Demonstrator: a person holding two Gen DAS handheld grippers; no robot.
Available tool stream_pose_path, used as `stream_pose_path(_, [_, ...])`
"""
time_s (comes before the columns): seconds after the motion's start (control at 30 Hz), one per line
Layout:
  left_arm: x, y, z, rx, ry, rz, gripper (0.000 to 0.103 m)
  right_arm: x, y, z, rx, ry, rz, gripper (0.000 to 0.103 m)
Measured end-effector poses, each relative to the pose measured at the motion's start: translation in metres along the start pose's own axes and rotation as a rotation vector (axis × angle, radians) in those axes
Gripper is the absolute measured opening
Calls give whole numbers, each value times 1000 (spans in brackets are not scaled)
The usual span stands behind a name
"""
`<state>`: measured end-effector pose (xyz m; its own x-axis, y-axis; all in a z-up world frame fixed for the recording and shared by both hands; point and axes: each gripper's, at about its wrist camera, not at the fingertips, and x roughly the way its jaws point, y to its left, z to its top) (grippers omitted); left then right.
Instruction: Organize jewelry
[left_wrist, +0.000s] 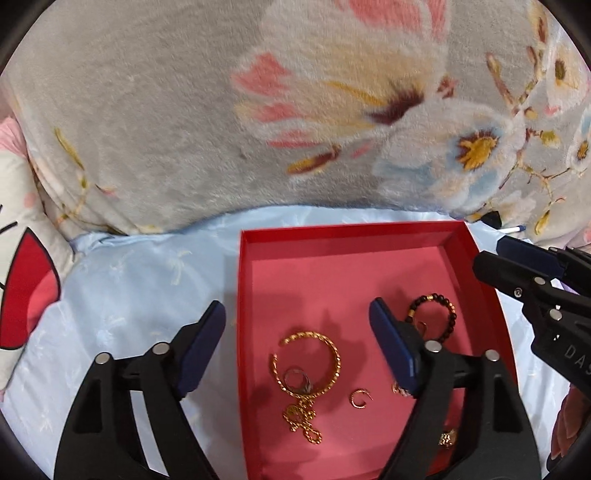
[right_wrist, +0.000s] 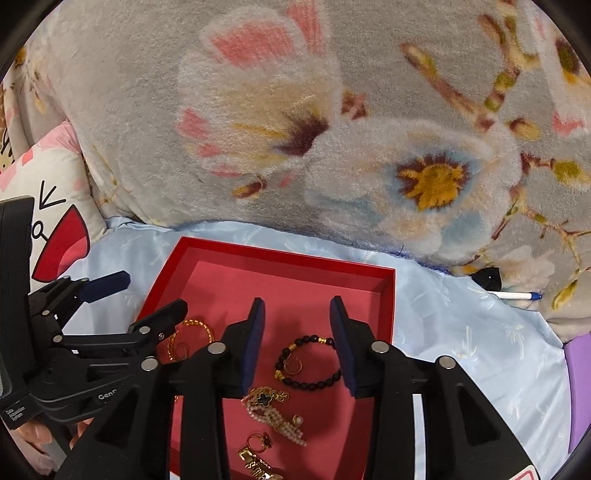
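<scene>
A red box (left_wrist: 454, 236) (right_wrist: 284, 258) lies on the light blue sheet and holds the jewelry. In the left wrist view it holds a gold twisted bangle (left_wrist: 334, 350), a silver ring (left_wrist: 295, 380), a gold chain (left_wrist: 303, 421), a small gold hoop (left_wrist: 357, 398) and a dark bead bracelet (left_wrist: 450, 314). My left gripper (left_wrist: 297, 349) is open above the bangle, empty. In the right wrist view my right gripper (right_wrist: 297, 343) is open above the bead bracelet (right_wrist: 314, 384), empty. A pearl clip (right_wrist: 275, 415) and a red-stone ring (right_wrist: 263, 440) lie nearer.
A grey floral fleece blanket (left_wrist: 184, 110) rises behind the box. A cartoon pillow (left_wrist: 22, 280) lies at the left. A white pen (right_wrist: 517, 295) and a small black object (right_wrist: 489, 277) lie at the right on the sheet (left_wrist: 140, 273). A purple edge (right_wrist: 578, 369) shows far right.
</scene>
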<state>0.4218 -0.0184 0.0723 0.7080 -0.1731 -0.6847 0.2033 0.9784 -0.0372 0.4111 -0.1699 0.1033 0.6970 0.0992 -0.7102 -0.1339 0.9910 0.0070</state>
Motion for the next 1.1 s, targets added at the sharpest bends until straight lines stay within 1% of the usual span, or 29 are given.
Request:
stream_pose_path(0.17, [-3, -5, -1, 23, -14, 19, 79, 2, 0, -3, -5, 5, -2, 39])
stream_pose_path(0.3, [-2, -10, -5, 40, -1, 25, 80, 2, 1, -8, -7, 9, -3, 40])
stream_pose_path(0.43, [-6, -12, -11, 40, -1, 34, 80, -4, 3, -15, -12, 3, -11, 48])
stream_pose_path(0.57, [-21, -13, -21, 38, -8, 47, 80, -20, 1, -27, 0, 0, -8, 51])
stream_pose_path(0.63, [-34, -12, -29, 22, -10, 46, 79, -31, 1, -39, 18, -1, 2, 55])
stream_pose_path(0.73, [-53, -12, -44, -1, -15, 54, 80, -48, 5, -61, 19, -8, -10, 56])
stream_pose_path(0.87, [-76, -18, -66, 5, -22, 68, 80, -71, 14, -95, 31, -15, -20, 59])
stream_pose_path(1.0, [-101, -26, -93, 9, -32, 73, 80, -95, 19, -127, 74, -20, -5, 68])
stream_pose_path(1.1, [-114, -32, -113, 9, -38, 64, 80, -107, 21, -148, 105, -23, -8, 69])
